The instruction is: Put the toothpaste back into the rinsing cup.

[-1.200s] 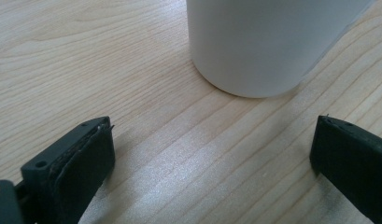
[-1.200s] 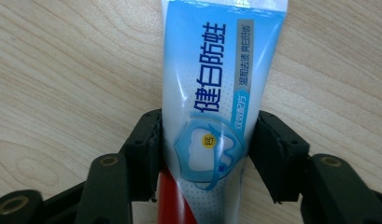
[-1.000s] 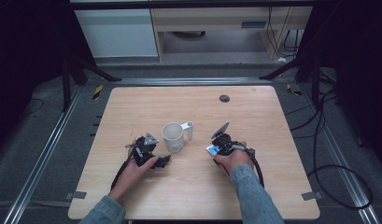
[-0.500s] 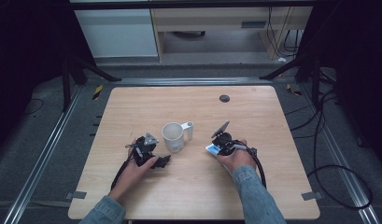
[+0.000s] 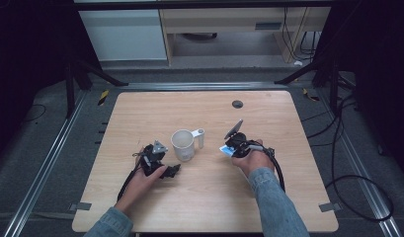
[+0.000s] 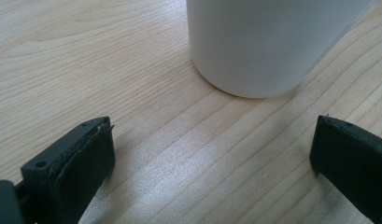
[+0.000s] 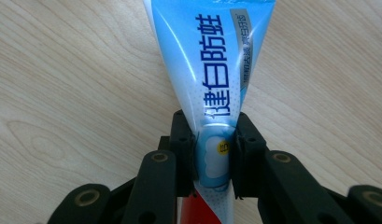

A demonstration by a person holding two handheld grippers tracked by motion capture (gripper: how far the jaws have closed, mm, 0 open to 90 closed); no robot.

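light: surface [image 5: 209,197] evenly lit from overhead, room around it dark | shadows: soft, short beside the mug [image 6: 268,42] | glare: pale sheen on the wood below the mug, streak on the tube [image 7: 212,70] | focus: high view soft, close views sharp, tool edges slightly blurred

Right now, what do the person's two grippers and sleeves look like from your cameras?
Both are black two-jaw tools. The left gripper carries a grey three-cornered plate on top, and its blocky pads show worn edges. The right gripper has linked black arms with round brass-coloured pivot holes. A black cable loops back from it along the forearm. Both forearms wear blue denim sleeves.
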